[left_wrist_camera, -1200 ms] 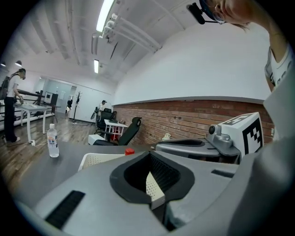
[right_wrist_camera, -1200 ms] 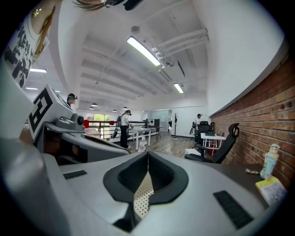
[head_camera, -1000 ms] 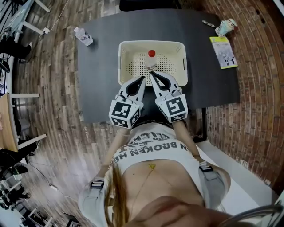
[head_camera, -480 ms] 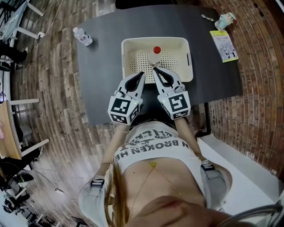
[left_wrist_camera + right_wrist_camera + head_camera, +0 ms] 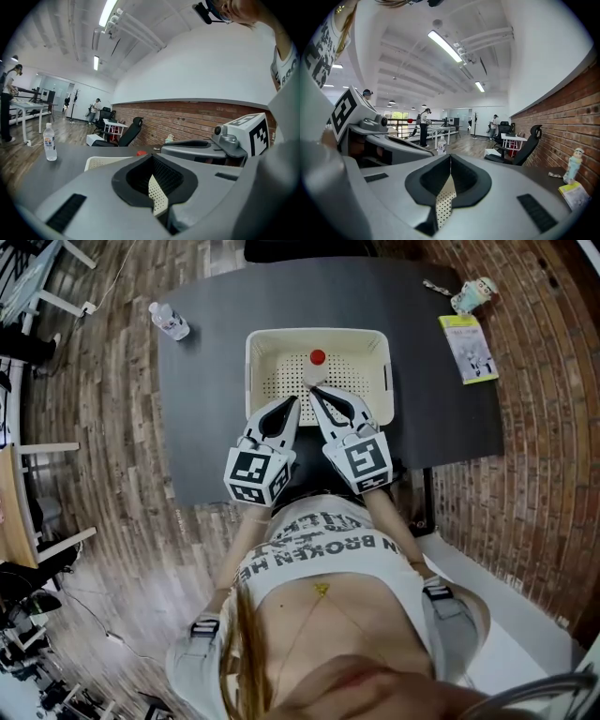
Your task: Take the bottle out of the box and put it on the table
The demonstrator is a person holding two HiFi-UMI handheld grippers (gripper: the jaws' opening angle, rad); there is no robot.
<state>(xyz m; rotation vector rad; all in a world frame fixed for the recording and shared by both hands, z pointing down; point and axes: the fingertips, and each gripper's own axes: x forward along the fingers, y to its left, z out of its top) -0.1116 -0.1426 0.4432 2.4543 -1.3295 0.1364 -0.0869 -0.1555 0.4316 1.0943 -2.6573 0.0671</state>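
Currently at pre-grasp. The bottle, red cap up, stands upright about mid-box, so the task's thing is not yet out. The box sits in the middle of the tabletop with its near wall toward me, which is why both tools come in side by side over that wall.

Left tool: jaws pressed together, nothing between them. Its own view shows only the perforated box floor past the tips.

Right tool: likewise pressed together and empty. Its tip is just beside the foot of the bottle; I cannot tell from the head view whether it touches.

Judgement: neither tool can take the bottle as it stands, so one must spread first. The right tool is the nearer, so I would use it. I would keep the left one free to steady the box, since a light box may lift or slide with the bottle.

Noted:
- A second bottle stands upright at the far left corner of the tabletop, well apart from the box.
- A booklet lies by the right edge.
- Bare tabletop left of the box looks a fair set-down place.
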